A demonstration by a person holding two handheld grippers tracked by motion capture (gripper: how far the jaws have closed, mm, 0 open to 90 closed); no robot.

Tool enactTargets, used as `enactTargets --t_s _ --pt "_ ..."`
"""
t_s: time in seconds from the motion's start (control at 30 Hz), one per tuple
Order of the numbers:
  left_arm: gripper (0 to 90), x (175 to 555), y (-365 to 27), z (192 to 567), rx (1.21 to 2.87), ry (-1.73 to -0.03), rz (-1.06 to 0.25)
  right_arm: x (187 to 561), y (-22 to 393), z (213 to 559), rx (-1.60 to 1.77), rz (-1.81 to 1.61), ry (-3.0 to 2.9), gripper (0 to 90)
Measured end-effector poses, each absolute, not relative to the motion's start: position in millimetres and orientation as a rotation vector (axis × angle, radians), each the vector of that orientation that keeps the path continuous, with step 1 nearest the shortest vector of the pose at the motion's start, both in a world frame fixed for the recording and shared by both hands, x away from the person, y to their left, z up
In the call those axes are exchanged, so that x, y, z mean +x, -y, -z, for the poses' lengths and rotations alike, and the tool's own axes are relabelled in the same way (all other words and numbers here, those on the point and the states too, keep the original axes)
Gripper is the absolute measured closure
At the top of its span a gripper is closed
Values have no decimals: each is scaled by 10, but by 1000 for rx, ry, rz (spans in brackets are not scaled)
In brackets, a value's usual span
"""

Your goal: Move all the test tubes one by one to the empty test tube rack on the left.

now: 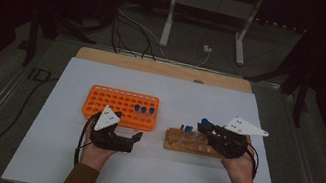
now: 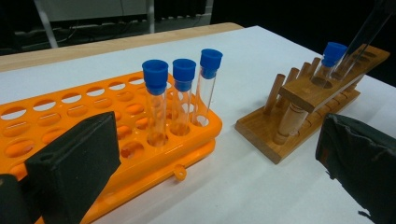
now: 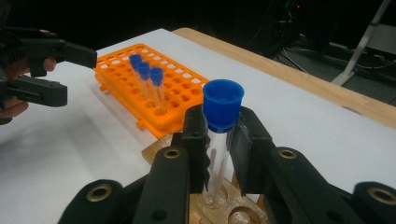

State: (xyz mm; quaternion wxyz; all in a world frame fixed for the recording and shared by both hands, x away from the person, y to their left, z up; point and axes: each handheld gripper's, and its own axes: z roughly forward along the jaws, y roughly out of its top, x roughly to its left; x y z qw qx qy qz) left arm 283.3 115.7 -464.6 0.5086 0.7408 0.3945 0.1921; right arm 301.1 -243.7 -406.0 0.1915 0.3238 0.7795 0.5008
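On the left of the white tabletop (image 1: 63, 155), the left claw (image 1: 135, 138) rests low with its jaws spread and nothing between them, just near of the orange rack (image 1: 120, 107). It looks parked there, ready to steady the rack or take a handover. Three blue-capped tubes (image 2: 183, 95) stand upright in a row of holes at the rack's right end, so that is likely where tubes are being collected. Right of the rack, a little apart from it, sits the wooden stand (image 1: 190, 142), with one capped tube (image 2: 329, 63) in a hole. At the right, the right claw (image 3: 219, 140) is pinching another tube (image 3: 220, 135) just under its blue cap, upright, its bottom just over a hole in the stand. Holding it vertical probably lets it clear the hole without jamming.
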Motion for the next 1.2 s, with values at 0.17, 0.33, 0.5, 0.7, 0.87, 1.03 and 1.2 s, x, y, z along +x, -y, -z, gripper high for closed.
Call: enactTargets --t_s 0.17,0.33,0.5,0.7,0.87,1.03,1.2 --pt "4 2829 -1147 4641 1783 -947 -460 2980 2429 4000 887 -1416 -2185 771" --pt "4 2818 -1122 4623 1785 -936 -459 2950 2417 3960 875 -1432 -2188 771" --pt "4 2793 -1061 4580 1783 -910 -454 2924 2398 3970 877 -1455 -2204 770" --pt "7 2752 -913 4524 1803 -856 -441 2908 2344 4017 871 -1467 -2232 770" --pt "8 2740 -773 4484 1814 -819 -428 2902 2289 4046 868 -1466 -2257 770" --pt "15 2727 -608 4460 1827 -785 -422 2897 2227 4089 865 -1467 -2283 769" --pt "43 2723 -434 4448 1841 -757 -424 2888 2174 4118 860 -1471 -2298 768"
